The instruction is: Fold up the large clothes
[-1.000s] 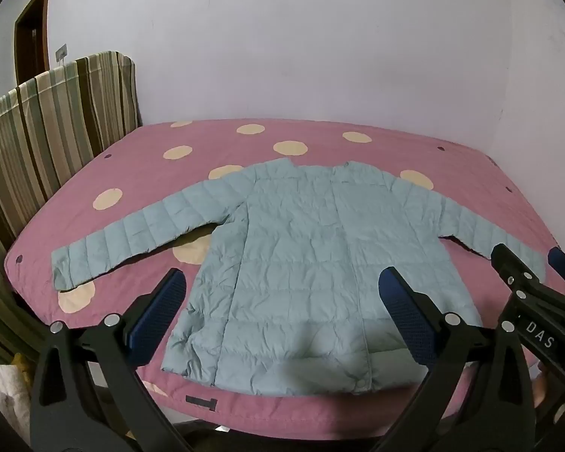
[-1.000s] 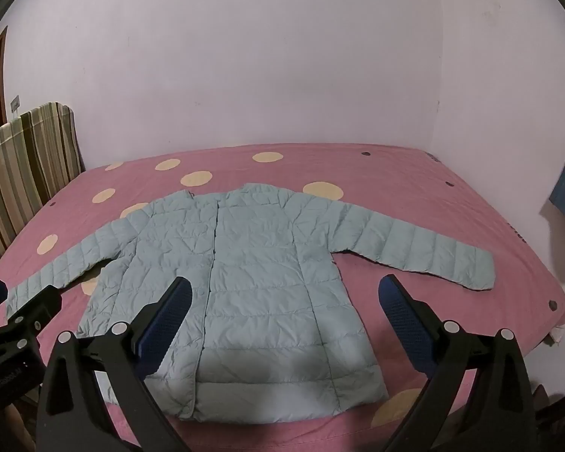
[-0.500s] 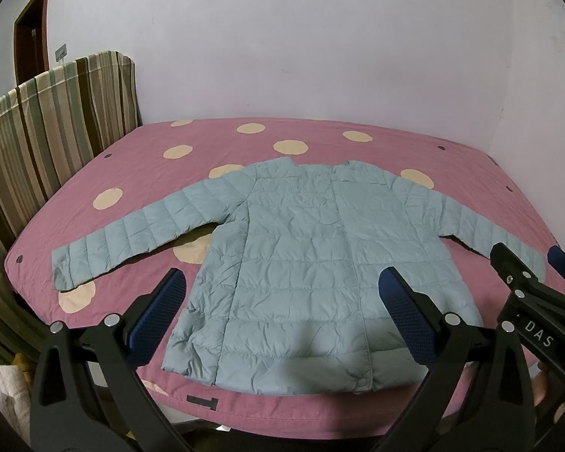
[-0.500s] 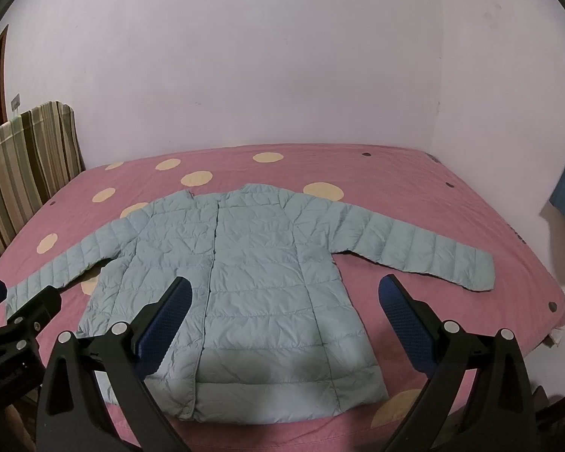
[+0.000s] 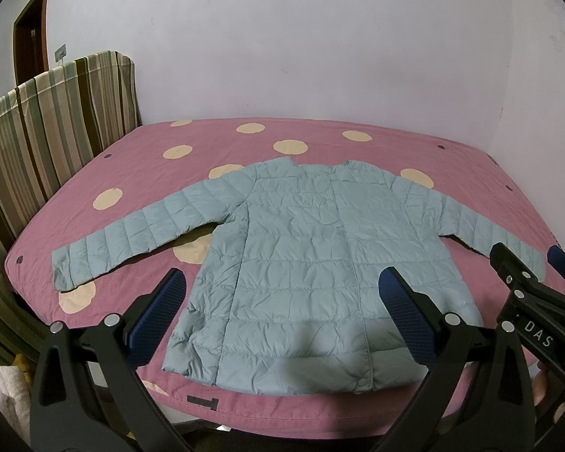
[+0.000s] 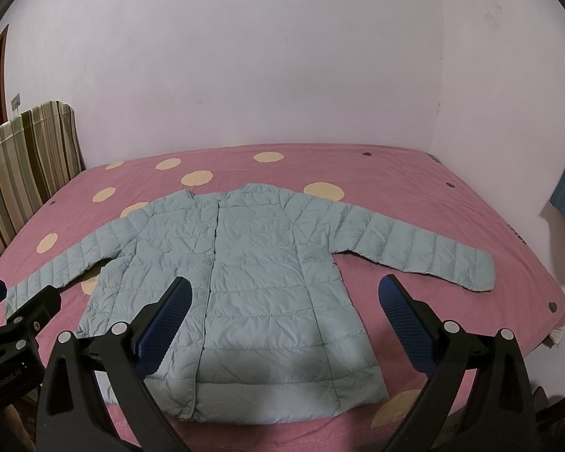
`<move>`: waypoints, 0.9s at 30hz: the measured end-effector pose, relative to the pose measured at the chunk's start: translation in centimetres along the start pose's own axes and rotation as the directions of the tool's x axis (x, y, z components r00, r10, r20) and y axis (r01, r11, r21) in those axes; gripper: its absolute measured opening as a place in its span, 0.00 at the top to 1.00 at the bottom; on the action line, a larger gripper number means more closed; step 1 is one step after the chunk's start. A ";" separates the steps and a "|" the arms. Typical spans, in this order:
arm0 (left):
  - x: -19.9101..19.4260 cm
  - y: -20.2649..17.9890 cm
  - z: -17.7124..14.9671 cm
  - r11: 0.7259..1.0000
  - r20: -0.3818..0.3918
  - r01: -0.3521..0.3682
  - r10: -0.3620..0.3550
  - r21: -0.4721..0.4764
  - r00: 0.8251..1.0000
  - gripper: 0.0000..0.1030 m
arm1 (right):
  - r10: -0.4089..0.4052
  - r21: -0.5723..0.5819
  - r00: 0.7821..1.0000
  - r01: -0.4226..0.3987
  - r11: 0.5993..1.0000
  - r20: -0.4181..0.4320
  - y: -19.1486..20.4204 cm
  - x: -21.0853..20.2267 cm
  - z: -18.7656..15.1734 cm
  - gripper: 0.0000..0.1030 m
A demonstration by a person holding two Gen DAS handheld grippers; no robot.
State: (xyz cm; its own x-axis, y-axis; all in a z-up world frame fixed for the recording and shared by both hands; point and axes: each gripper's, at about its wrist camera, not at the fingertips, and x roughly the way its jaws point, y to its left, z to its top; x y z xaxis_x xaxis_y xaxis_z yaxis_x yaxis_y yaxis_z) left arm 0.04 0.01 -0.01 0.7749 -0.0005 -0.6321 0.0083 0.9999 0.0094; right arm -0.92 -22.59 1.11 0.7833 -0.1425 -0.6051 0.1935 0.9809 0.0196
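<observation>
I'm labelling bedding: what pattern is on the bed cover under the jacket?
Pink bed cover with pale yellow polka dots, clearest in the right wrist view.

Both views are dim and evenly lit by soft indoor light with a cool violet cast on the wall (image 5: 282, 37); its source is not in frame. No glare shows. Soft, faint shadows darken the lower hem of the jacket (image 5: 305, 342) (image 6: 252, 361) near the lower centre. Fisheye bending curves the bed (image 5: 320, 132) edges, and black vignette fills all four corners. Detail is slightly soft and grainy, most toward the frame edges.
</observation>
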 end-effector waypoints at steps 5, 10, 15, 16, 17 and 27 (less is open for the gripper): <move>0.0 0.0 0.0 1.000 -0.006 0.001 -0.001 0.000 1.000 0.02 | -0.001 -0.001 1.000 0.001 1.000 -0.002 0.0 0.0 0.1 0.04; 0.1 0.1 0.1 1.000 -0.008 0.003 -0.003 0.000 1.000 0.02 | 0.000 -0.001 1.000 0.000 1.000 -0.001 0.1 0.0 0.1 0.04; 0.1 0.2 0.0 1.000 -0.008 0.003 -0.003 0.000 1.000 0.02 | -0.001 -0.001 1.000 0.001 1.000 -0.002 0.2 0.1 0.1 0.04; 0.1 0.2 0.0 1.000 -0.008 0.003 -0.003 0.001 1.000 0.02 | -0.001 -0.001 1.000 0.001 1.000 -0.002 0.2 0.1 0.1 0.04; 0.1 0.2 0.0 1.000 -0.009 0.003 -0.003 0.001 1.000 0.02 | -0.001 -0.001 1.000 0.001 1.000 -0.003 0.2 0.1 0.1 0.04; 0.1 0.2 0.0 1.000 -0.009 0.003 -0.003 0.000 1.000 0.02 | 0.000 -0.001 1.000 0.000 1.000 0.000 0.3 -0.1 0.1 0.04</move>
State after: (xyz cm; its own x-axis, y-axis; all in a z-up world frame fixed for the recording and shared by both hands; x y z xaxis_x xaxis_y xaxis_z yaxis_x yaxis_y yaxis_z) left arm 0.11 0.17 -0.07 0.7693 -0.0034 -0.6389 0.0107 0.9999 0.0075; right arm -0.83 -22.31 1.25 0.7831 -0.1429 -0.6052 0.1932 0.9810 0.0184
